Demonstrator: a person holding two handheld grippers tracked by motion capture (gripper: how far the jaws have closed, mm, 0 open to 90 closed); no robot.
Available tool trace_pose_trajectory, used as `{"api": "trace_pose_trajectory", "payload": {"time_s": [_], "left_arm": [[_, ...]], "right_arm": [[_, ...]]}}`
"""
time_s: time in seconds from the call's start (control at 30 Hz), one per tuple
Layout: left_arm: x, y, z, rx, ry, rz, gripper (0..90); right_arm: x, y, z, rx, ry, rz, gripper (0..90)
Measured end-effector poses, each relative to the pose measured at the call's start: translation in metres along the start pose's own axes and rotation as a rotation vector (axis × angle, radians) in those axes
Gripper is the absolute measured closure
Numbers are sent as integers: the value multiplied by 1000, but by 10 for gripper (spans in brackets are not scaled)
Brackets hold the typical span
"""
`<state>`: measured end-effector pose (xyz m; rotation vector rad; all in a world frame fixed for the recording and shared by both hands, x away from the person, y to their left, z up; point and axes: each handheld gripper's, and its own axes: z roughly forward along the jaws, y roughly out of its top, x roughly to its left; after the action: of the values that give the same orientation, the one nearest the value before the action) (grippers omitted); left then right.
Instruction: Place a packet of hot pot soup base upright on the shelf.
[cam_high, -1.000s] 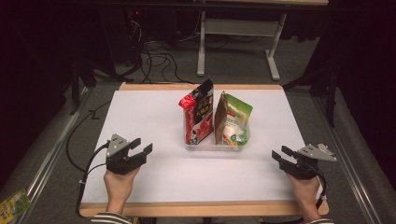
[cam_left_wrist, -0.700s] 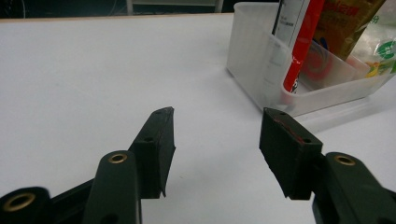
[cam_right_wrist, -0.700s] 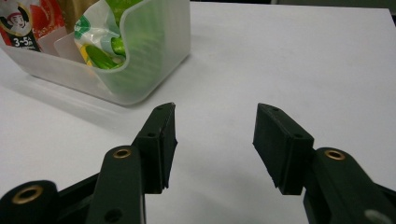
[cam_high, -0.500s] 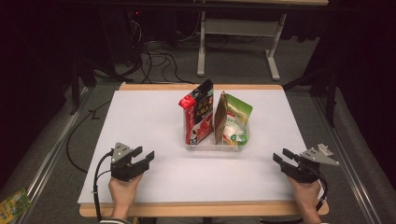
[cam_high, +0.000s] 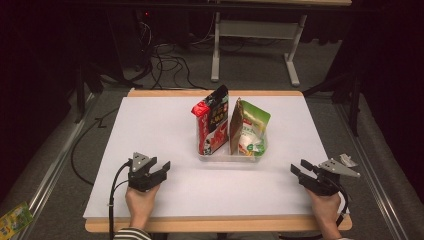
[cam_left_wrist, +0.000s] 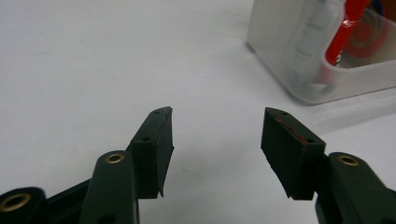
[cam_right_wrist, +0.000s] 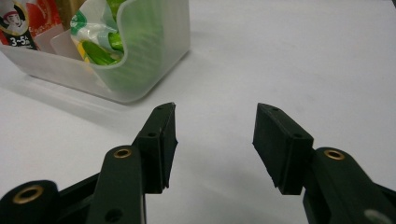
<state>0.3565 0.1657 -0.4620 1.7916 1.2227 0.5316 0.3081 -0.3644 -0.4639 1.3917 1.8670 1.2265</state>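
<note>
We see the left gripper low over the white worktop, its jaws released with nothing between them, having just been opening. The right gripper also stands released and bare. Between them, farther back, the clear tray holds a red packet and a green packet upright

A white-topped table with a wooden edge is seen at the centre of the frame, standing on a grey carpeted floor. Black cables are strewn on the floor at upper centre-left, and the grey metal legs of a second desk are seen at upper centre. The surroundings at left, right and top are left in darkness, while the tabletop is brightly lit.
</note>
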Motion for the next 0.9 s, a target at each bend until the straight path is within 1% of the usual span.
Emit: {"api": "trace_pose_trajectory", "payload": {"time_s": [0.03,0.13,0.17,0.27,0.3,0.4,0.43,0.53,0.67,0.73,0.77,0.83,0.9], "left_arm": [[1,0,2,3,5,4,438],[2,0,6,8,20,8,435],[2,-1,7,6,24,8,434],[2,-1,9,3,32,6,433],[3,-1,10,3,35,8,432],[3,-1,14,-6,44,2,429],[3,-1,15,-7,46,3,428],[3,-1,18,-9,50,6,426],[3,-3,21,-18,58,9,424],[2,-5,22,-22,59,5,424],[3,-7,23,-21,65,5,424],[3,-9,24,-26,66,-5,422],[4,-9,22,-42,68,-9,420]], "right_arm": [[0,0,1,3,-2,6,499],[-2,0,3,4,-7,-3,499],[-2,0,4,10,-10,8,499],[-4,0,6,14,-14,7,500],[-4,0,7,17,-18,16,500],[-6,0,10,21,-23,6,500],[-6,0,10,25,-28,15,500],[-8,1,13,26,-34,-1,498],[-7,-1,15,29,-45,4,495],[-7,-3,16,38,-49,5,492],[-7,-2,16,34,-51,-3,492],[-6,-3,16,36,-55,-4,490],[-6,-3,16,37,-55,1,490]]}}
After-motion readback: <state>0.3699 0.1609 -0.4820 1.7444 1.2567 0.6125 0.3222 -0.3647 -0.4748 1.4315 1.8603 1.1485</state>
